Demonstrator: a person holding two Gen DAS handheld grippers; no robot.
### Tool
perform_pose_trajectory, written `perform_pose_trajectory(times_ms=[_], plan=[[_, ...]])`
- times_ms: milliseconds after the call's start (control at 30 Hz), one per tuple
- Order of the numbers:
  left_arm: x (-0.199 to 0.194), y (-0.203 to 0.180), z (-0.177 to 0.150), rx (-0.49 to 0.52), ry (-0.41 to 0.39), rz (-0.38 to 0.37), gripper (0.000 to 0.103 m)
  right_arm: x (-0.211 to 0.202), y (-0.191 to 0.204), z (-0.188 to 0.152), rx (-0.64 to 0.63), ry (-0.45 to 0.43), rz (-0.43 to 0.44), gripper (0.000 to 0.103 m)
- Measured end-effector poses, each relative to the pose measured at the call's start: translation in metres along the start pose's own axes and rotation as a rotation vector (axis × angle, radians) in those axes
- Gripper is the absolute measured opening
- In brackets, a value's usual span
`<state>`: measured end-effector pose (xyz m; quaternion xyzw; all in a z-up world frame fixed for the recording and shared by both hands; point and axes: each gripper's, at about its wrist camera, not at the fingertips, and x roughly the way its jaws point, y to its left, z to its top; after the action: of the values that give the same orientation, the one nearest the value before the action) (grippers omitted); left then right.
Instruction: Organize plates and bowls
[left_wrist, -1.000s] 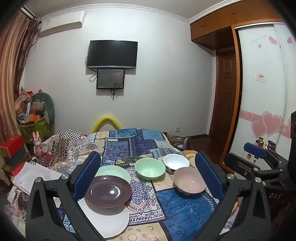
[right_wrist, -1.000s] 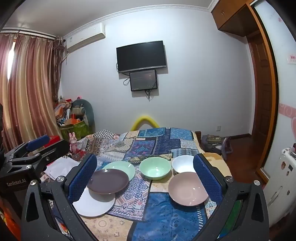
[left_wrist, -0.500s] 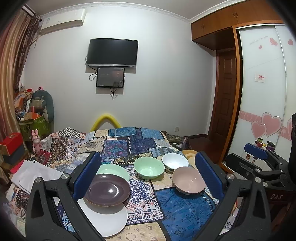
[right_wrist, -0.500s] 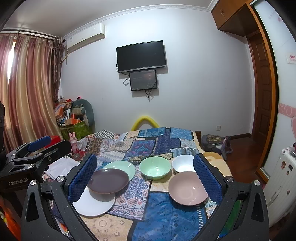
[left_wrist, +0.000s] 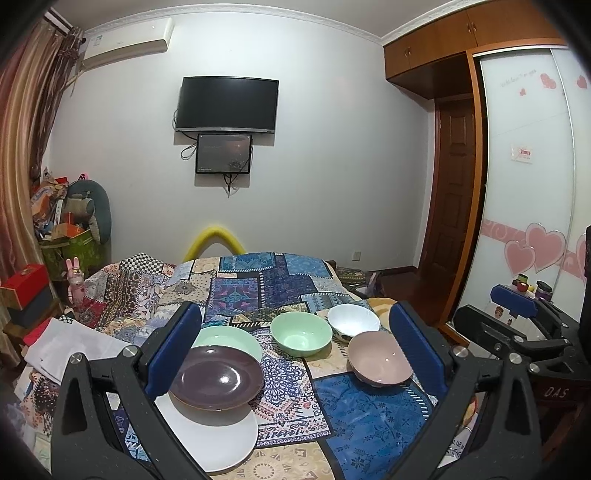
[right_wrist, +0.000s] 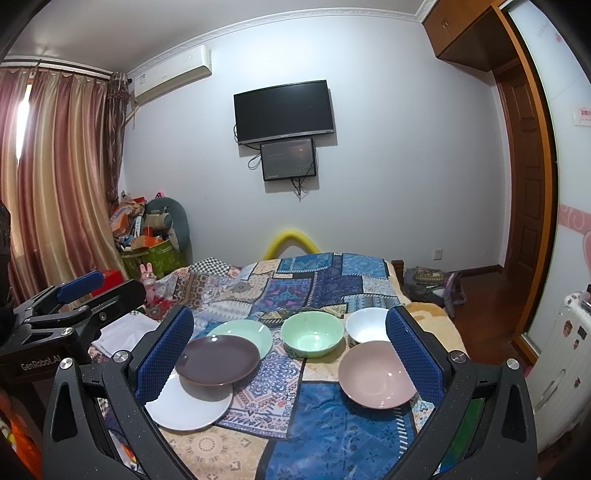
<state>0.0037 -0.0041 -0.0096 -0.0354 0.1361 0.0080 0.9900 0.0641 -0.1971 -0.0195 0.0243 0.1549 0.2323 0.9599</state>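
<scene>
- Right now I hold both the left gripper (left_wrist: 295, 347) and right gripper (right_wrist: 290, 345) fingers wide apart, empty, above the bed (right_wrist: 332, 435).
- Plates sit near-left, the purple plate (left_wrist: 218, 382) nearest my left gripper; the pink bowl (right_wrist: 376, 374) lies near-right, closest to my right.

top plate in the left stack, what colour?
Dark purple-brown plate, resting on a white plate; clearest in the right wrist view.

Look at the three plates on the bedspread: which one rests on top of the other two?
The dark purple plate. It overlaps both the white plate in front and the pale green plate behind; those two lie on the bedspread.
</scene>
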Motion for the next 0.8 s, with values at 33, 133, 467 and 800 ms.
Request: perform_pose_trajectory(times_ms=[33, 133, 467, 800], plan=[[-0.0007, 0.0002, 0.0000, 0.001, -0.001, 0.001, 0.103, -0.0001, 0.0001, 0.0001, 0.000, 0.000, 0.000, 0.103], [-0.0007, 0.0001, 0.0005, -0.001, 0.000, 0.000, 0.103, -0.0001, 0.0002, 0.0002, 0.000, 0.000, -0.001, 0.103], [0.0031, 0.0019, 0.0003, -0.009, 0.013, -0.006, 0.103, 0.0000, 0.0021, 0.0002, -0.003, 0.000, -0.002, 0.103], [0.0026, -0.0007, 0.0005, 0.001, 0.012, -0.008, 0.103, -0.0001, 0.0019, 0.0004, 0.000, 0.001, -0.001, 0.103]])
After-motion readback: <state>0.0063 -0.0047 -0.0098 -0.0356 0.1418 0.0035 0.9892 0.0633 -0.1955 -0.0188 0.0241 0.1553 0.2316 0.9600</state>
